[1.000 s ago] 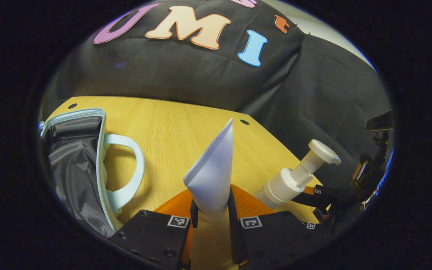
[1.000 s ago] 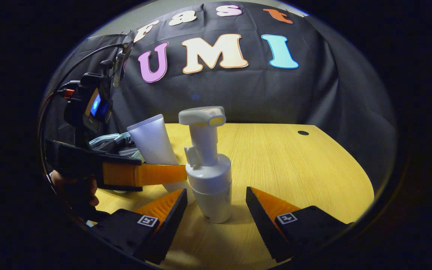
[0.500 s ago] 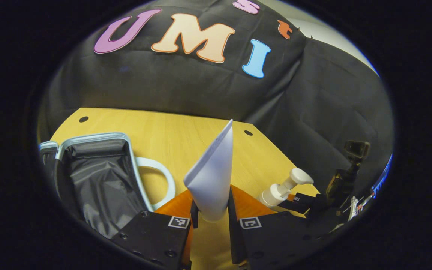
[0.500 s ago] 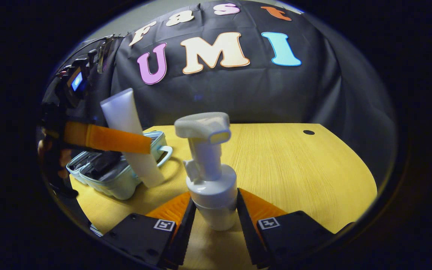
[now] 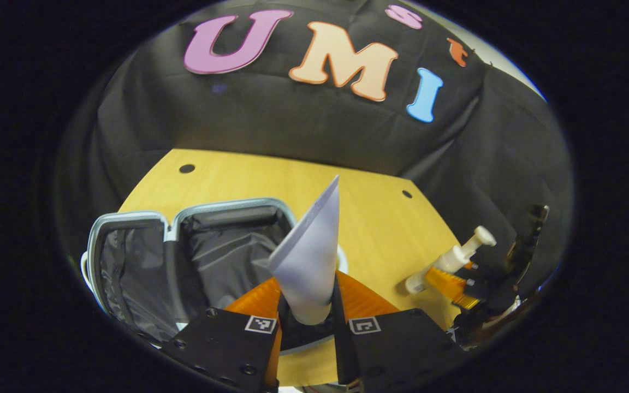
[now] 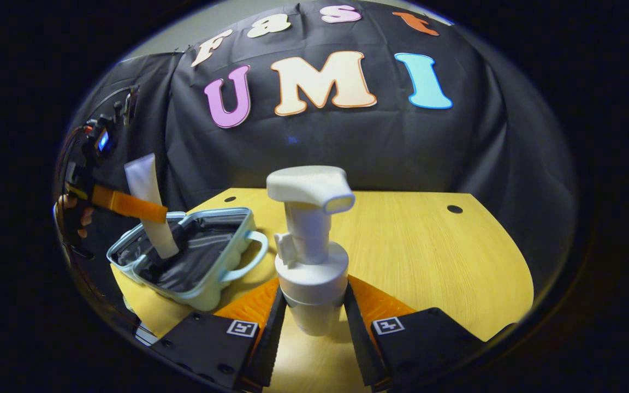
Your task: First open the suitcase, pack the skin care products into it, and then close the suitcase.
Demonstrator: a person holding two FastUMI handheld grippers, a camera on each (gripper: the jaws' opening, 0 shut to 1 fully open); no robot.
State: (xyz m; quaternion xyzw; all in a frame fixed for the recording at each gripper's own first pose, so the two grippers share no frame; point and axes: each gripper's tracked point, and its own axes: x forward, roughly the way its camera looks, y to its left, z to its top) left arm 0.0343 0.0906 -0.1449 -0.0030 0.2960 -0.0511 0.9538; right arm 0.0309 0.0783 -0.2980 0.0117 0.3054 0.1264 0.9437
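My left gripper (image 5: 308,314) is shut on a white squeeze tube (image 5: 310,256), held above the open pale-blue suitcase (image 5: 183,256) with its dark lining. In the right gripper view the same tube (image 6: 148,210) hangs over the suitcase (image 6: 194,262), gripped by the left gripper (image 6: 129,204) in a hand. My right gripper (image 6: 314,322) is shut on the body of a white pump bottle (image 6: 312,256), lifted off the wooden table (image 6: 429,256). In the left gripper view that pump bottle (image 5: 451,259) shows at the far right, tilted, in the right gripper (image 5: 448,281).
The suitcase lies open on the left part of the table, its handle (image 6: 249,256) facing the pump bottle. Bare tabletop (image 5: 369,218) stretches to the right and behind, with small round holes (image 6: 455,209) near its far edge. The black cloth wall stands close behind.
My left gripper carried the tube leftward until it came over the open suitcase. My right gripper closed on the pump bottle and raised it a little off the table.
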